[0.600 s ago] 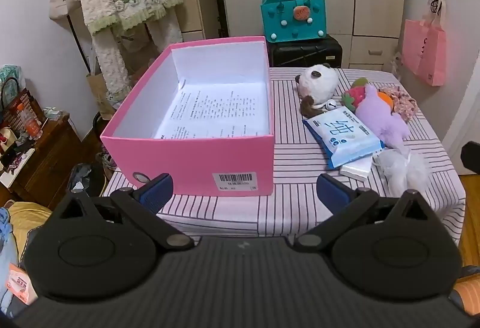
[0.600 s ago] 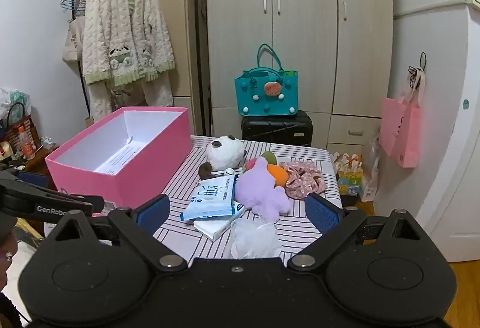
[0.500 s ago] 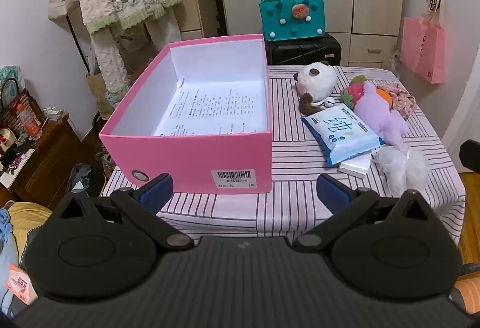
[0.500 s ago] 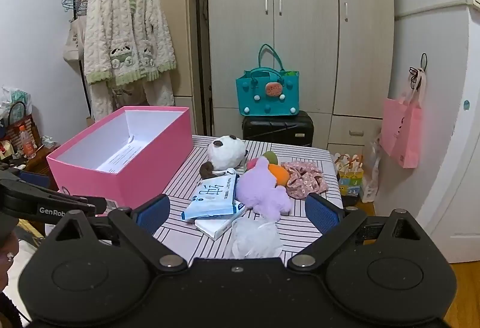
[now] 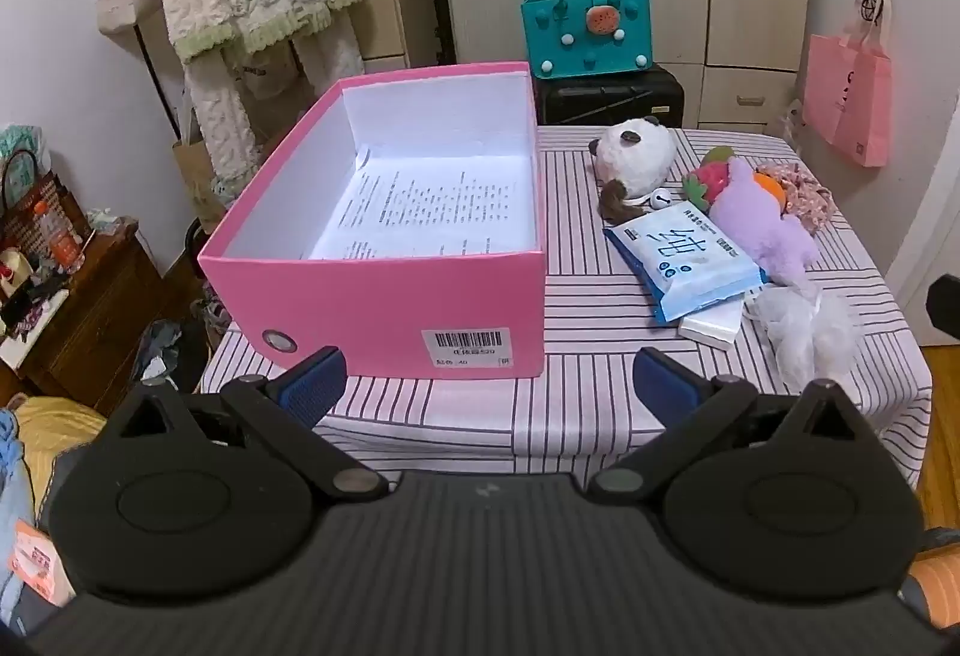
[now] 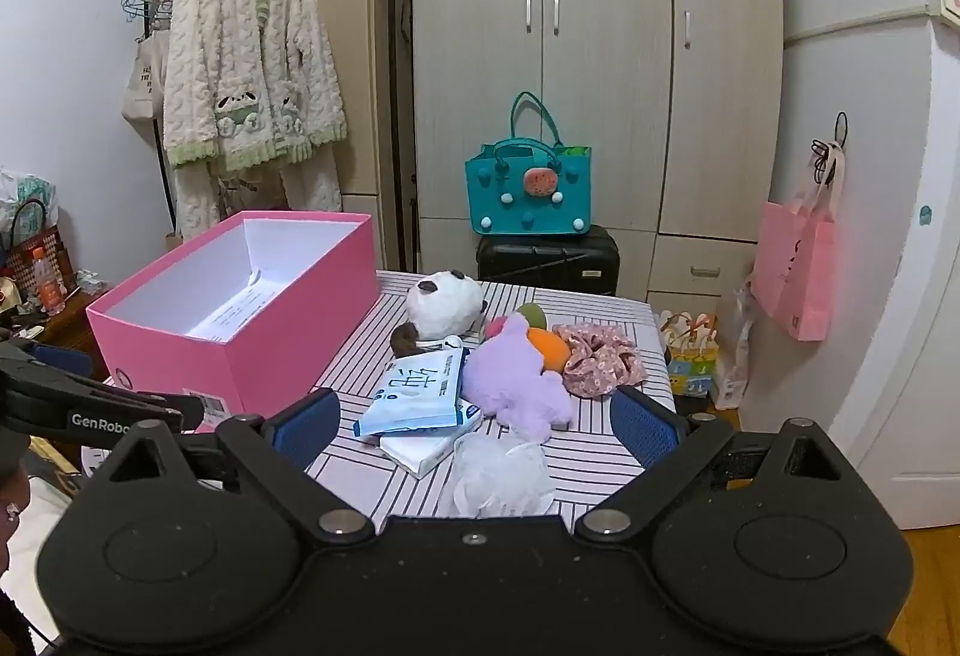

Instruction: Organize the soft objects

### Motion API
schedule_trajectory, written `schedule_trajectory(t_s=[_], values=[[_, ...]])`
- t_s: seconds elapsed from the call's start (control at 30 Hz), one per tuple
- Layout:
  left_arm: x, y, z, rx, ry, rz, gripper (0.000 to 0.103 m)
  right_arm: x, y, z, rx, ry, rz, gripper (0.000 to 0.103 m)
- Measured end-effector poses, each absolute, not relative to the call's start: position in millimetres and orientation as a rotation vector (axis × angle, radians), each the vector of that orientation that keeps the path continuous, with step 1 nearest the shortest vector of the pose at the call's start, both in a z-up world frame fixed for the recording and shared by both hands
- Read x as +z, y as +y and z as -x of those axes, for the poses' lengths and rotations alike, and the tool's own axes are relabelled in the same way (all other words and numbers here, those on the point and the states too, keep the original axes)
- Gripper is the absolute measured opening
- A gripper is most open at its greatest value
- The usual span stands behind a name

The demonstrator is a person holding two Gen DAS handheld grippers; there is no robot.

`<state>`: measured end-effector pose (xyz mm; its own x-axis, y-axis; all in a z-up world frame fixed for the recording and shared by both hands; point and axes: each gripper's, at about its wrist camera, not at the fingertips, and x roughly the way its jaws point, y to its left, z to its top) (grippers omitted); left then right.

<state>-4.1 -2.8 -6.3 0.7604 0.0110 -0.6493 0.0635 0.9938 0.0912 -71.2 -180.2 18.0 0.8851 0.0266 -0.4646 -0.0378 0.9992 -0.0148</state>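
right gripper [image 6: 474, 425]: spread, empty, nearer | white mesh puff [image 6: 503, 476]: just ahead, between its fingers | pink box [image 6: 234, 308]: left | left gripper [image 5: 487, 377]: spread, empty, faces box

Your left gripper [image 5: 486, 380] is matte black: two rounded housings with circular recesses, angled link arms on silver pivot pins, and blue ribbed pads [image 5: 312, 386] at the tips, above a ridged black base across the bottom. Your right gripper [image 6: 474, 425] matches, with a small screw at lower centre. White "GenRobo" lettering marks the black arm at the right view's left edge.
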Motion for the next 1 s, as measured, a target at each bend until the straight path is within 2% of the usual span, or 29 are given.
schedule_trajectory(t_s=[0.43, 0.73, 1.0], values=[[-16, -2, 3, -0.047, 0.716, -0.118, 0.103, 11, -179, 76, 0.030, 0.461, 0.040, 0.099], [-25, -1, 17, -0.073, 0.656, -0.082, 0.103, 8, -179, 90, 0.067, 0.369, 0.047, 0.099], [-31, -11, 28, -0.074, 0.606, -0.134, 0.103, 3, -175, 97, 0.067, 0.365, 0.061, 0.099]])
